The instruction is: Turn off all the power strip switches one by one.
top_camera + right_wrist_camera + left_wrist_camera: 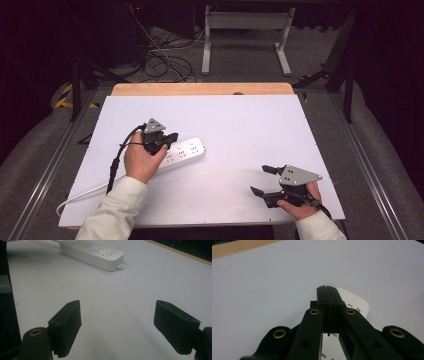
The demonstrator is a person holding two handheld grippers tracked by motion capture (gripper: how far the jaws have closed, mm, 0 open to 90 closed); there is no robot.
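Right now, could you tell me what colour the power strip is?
White; the power strip shows best in the right gripper view.

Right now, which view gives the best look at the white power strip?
The right gripper view: the power strip lies unobstructed, sockets and buttons visible. The high view shows it whole on the table but small, partly under the left gripper. The left gripper view shows one end past shut jaws.

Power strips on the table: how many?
1. The white power strip lies left of centre on the table, its near end under the shut left gripper; the open right gripper stays well apart.
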